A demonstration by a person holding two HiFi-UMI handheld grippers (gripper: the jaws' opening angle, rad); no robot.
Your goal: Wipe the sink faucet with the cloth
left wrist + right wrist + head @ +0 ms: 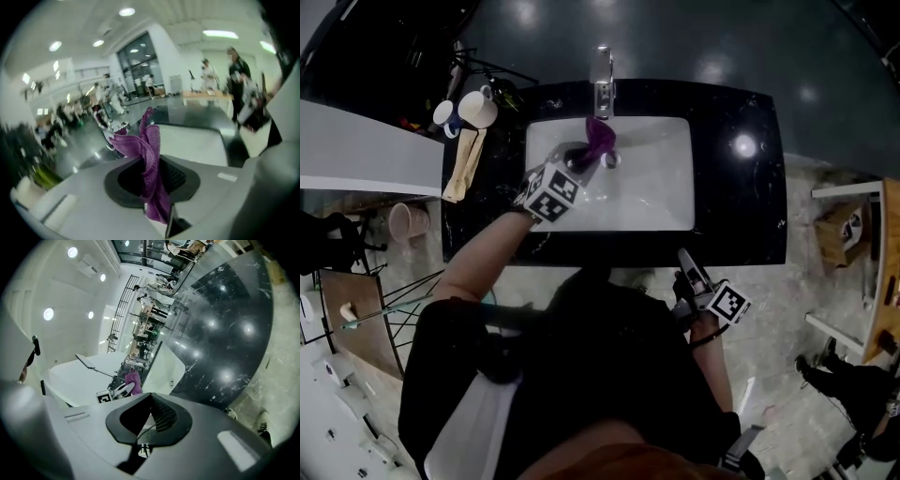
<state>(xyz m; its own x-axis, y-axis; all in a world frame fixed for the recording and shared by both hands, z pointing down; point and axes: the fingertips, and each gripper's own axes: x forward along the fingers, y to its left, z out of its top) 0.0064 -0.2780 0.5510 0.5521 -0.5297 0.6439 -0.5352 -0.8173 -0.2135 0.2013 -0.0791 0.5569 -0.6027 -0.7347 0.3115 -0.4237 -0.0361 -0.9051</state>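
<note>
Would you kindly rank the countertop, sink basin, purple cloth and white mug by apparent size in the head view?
1. black countertop
2. sink basin
3. purple cloth and white mug: they look about alike, so I leave them unranked.

Just beyond the left gripper (151,180), the cloth (149,150) covers most of the blurred faucet (111,140); whether they touch is unclear.

No words, brands or numbers can be read anywhere around the sink (656,178). The cube (551,194) over it and the second cube (728,303) in front of it bear only black-and-white square patterns.
</note>
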